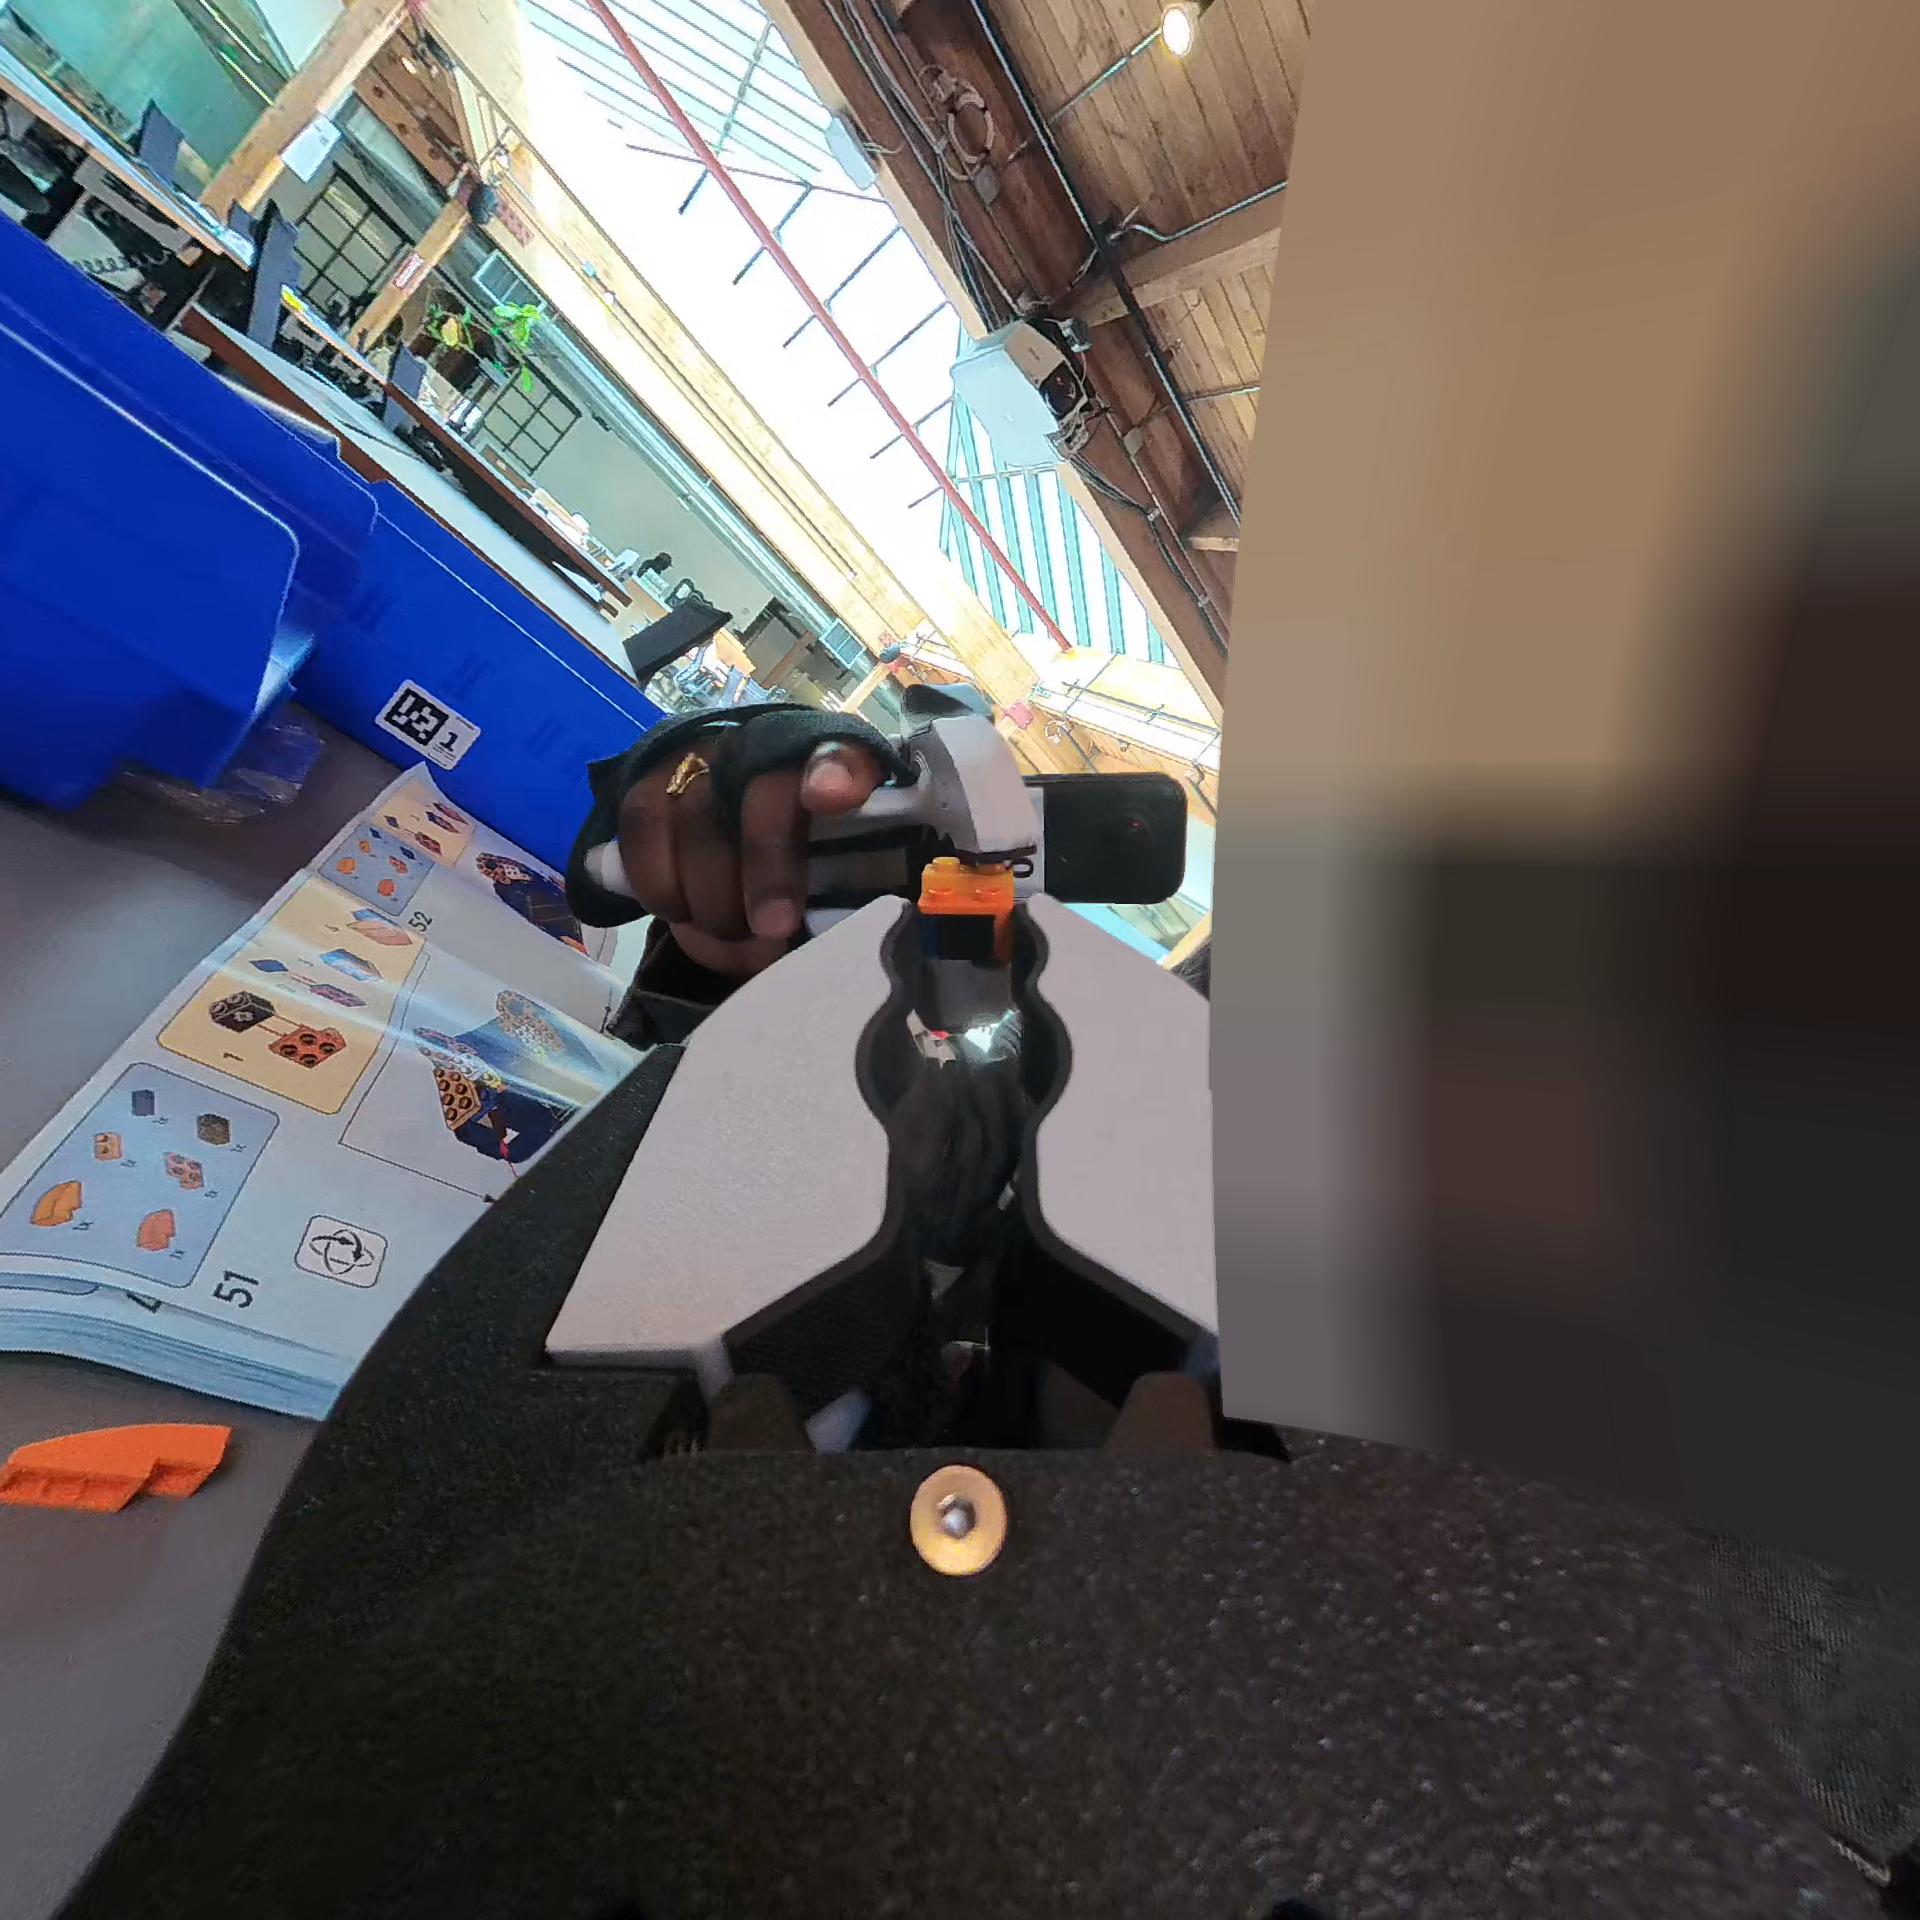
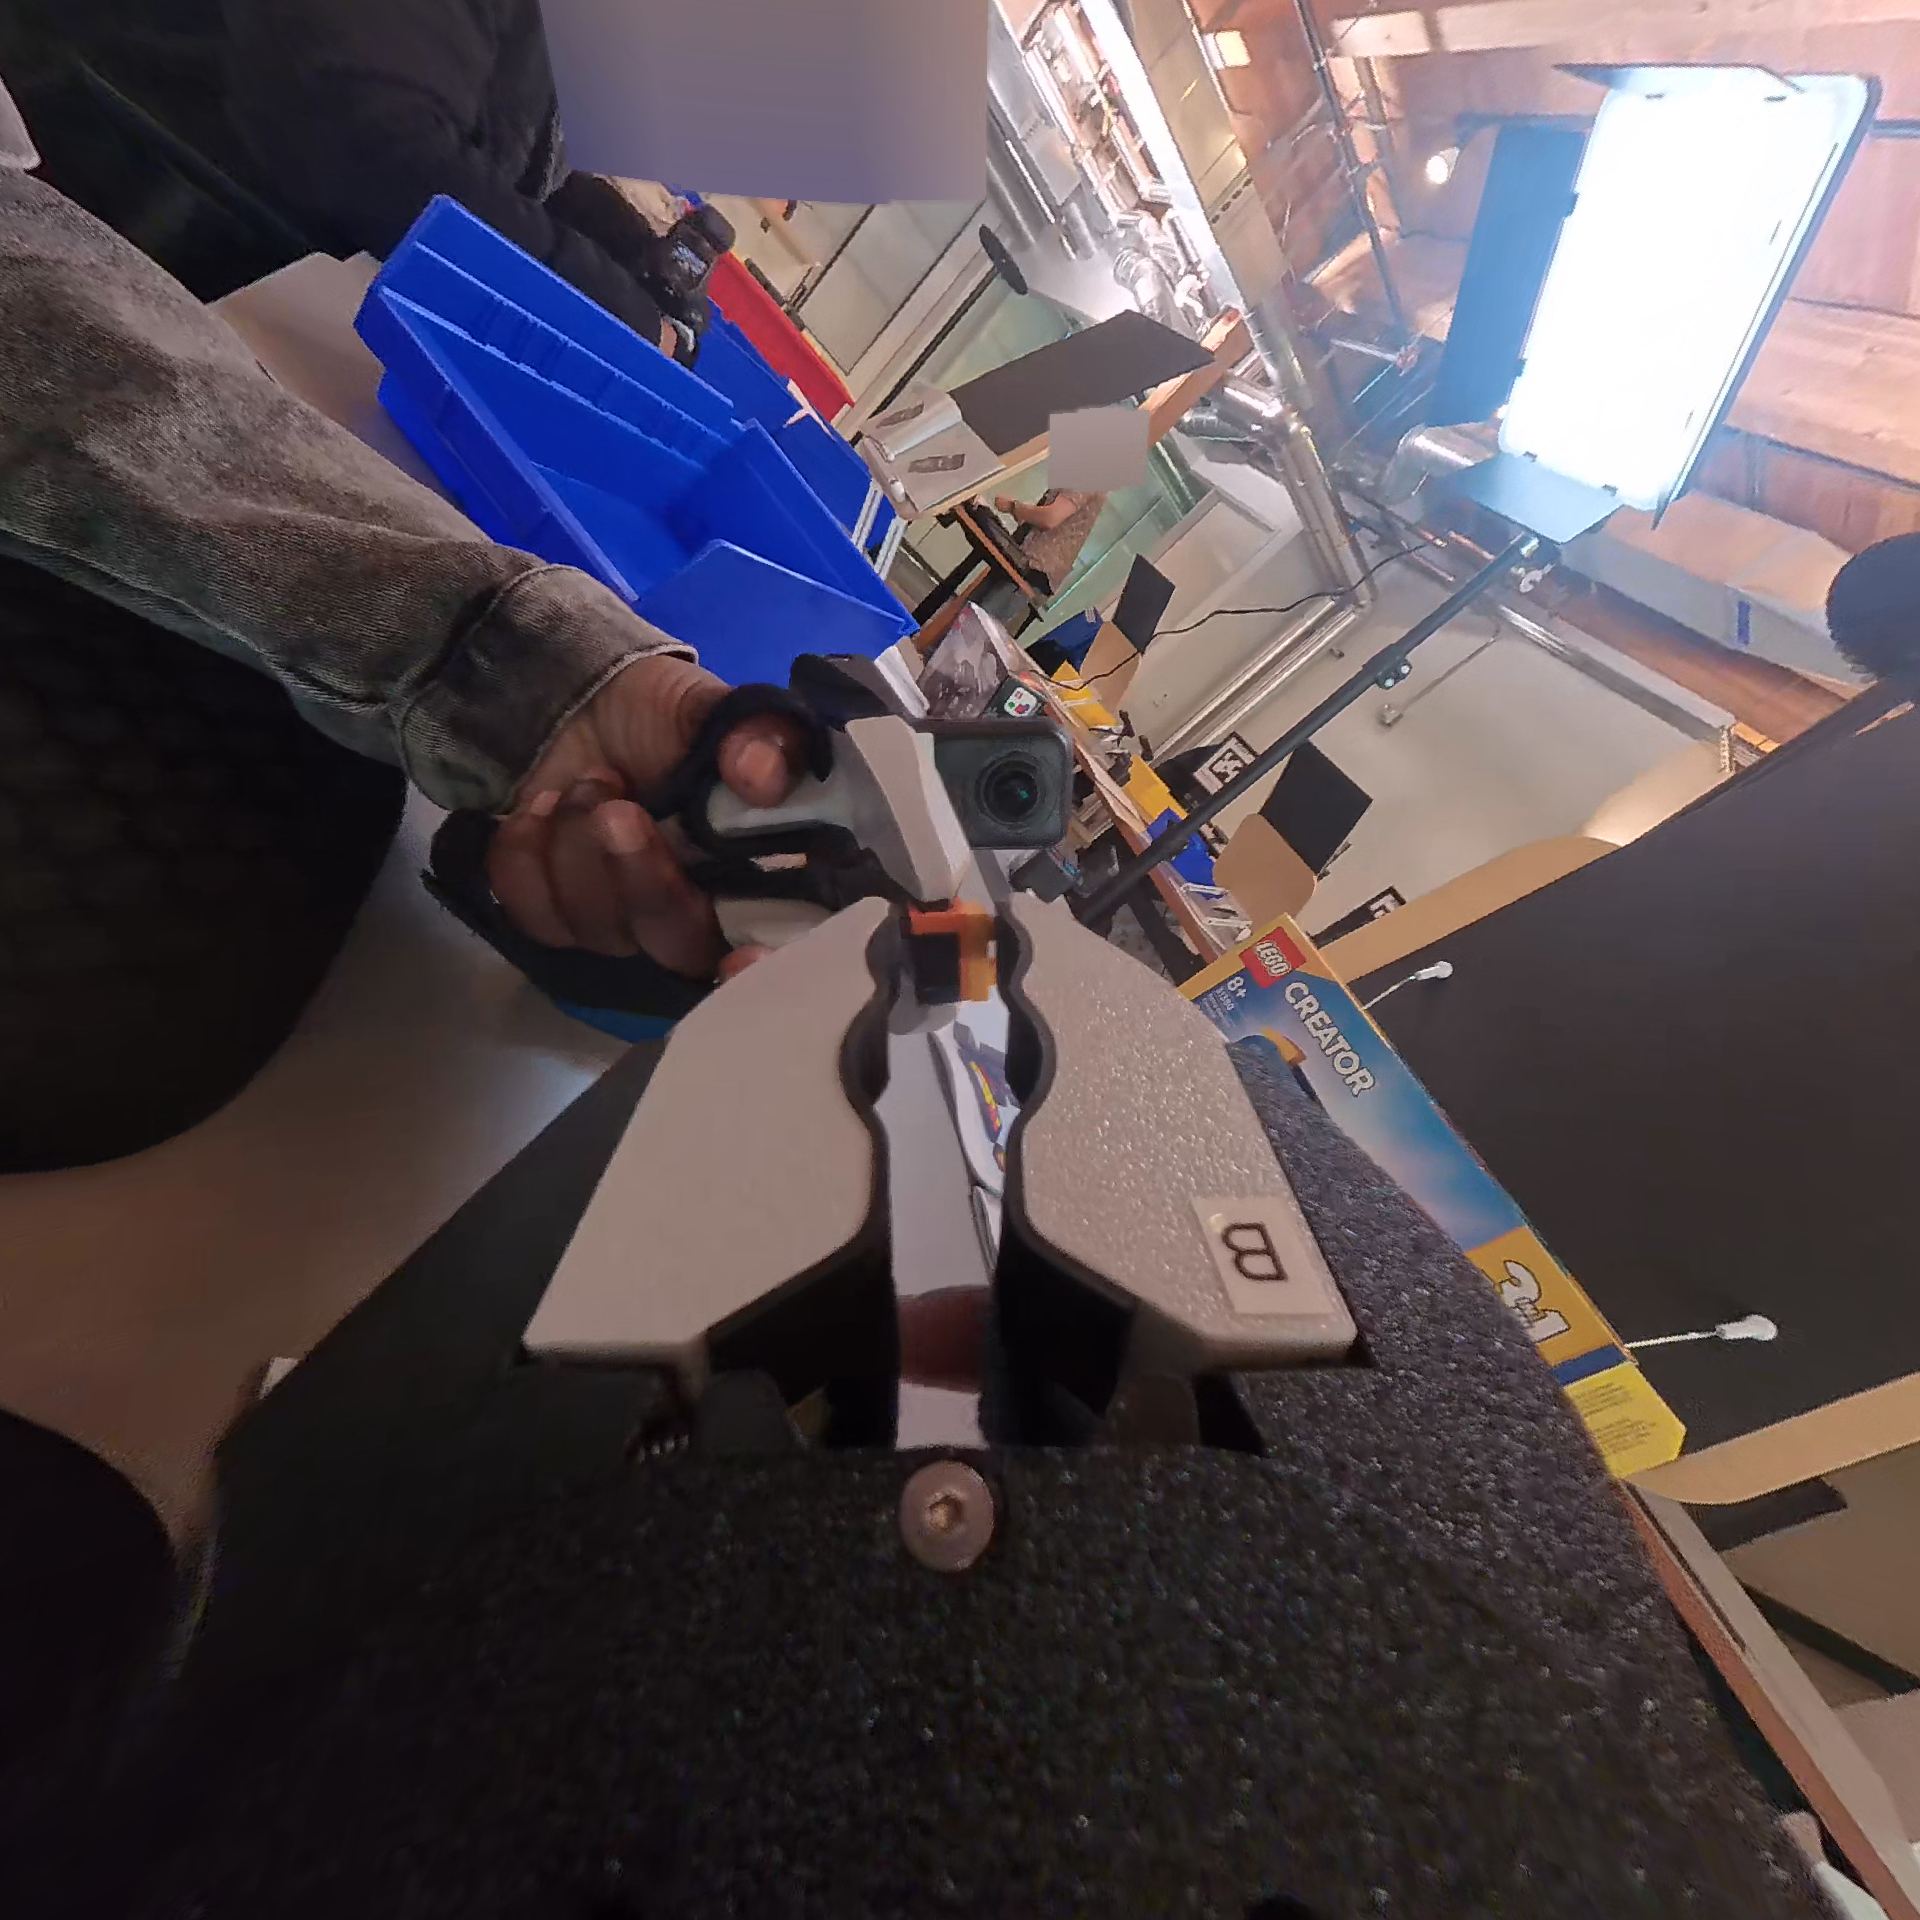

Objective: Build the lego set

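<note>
Two grippers meet over one brick stack

Left gripper (image 1: 961,935) and right gripper (image 2: 951,961) both clamp the orange-black brick stack (image 1: 964,914), seemingly pressing it together.

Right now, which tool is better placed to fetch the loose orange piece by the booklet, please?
Left, probably: the orange piece lies close beside the left tool, and the right view misses it.

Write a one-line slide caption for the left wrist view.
Left gripper grips an orange-and-black brick assembly, meeting the right gripper above an open instruction booklet.
</note>
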`<state>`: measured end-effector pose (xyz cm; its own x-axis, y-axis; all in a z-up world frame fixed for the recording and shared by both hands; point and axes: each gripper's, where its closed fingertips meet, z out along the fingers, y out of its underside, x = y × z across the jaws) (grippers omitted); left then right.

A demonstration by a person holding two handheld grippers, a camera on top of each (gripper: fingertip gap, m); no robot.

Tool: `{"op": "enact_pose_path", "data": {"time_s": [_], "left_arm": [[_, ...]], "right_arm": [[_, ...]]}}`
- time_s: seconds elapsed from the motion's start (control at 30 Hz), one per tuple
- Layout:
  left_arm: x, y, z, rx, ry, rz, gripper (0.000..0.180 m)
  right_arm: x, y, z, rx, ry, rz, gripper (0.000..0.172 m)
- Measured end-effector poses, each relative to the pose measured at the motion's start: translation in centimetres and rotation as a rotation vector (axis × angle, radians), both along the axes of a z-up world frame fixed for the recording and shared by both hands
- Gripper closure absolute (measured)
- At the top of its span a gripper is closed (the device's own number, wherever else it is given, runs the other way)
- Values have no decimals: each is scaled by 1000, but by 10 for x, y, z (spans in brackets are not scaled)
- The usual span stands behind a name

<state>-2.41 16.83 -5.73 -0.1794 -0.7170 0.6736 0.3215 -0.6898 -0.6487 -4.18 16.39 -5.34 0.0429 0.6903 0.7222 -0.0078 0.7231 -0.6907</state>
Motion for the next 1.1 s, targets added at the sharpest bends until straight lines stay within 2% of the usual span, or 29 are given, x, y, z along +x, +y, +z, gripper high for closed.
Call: {"op": "enact_pose_path", "data": {"time_s": [0.03,0.07,0.2,0.33,0.63,0.7,0.77,0.8,0.83,0.93,1.03,1.1], "left_arm": [[-1,-1,3,7,-18,0,165],[-3,-2,7,6,-43,-5,165],[-5,0,7,6,-40,6,165],[-2,-4,6,6,-32,-23,165],[1,-4,2,22,3,-9,165],[3,-1,3,72,31,50,165],[-1,7,6,202,92,200,165],[-7,15,7,278,148,314,165],[-13,22,8,374,212,432,165],[-30,36,10,703,456,751,165],[-31,38,7,1063,731,947,165],[-21,32,4,1201,790,955,165]], "right_arm": [[0,-1,0,-8,-5,10,144],[0,0,0,-18,0,8,139],[-1,-1,2,9,15,0,142],[-2,2,2,31,16,-25,156],[-1,3,-3,26,-34,-12,157],[2,7,-1,1,-34,-9,156],[13,22,7,-111,-26,-26,122],[21,31,13,-192,-19,-30,121],[31,43,19,-273,8,-39,128],[57,71,40,-517,180,-17,141],[65,81,43,-735,218,53,143],[62,80,38,-834,184,98,142]]}}
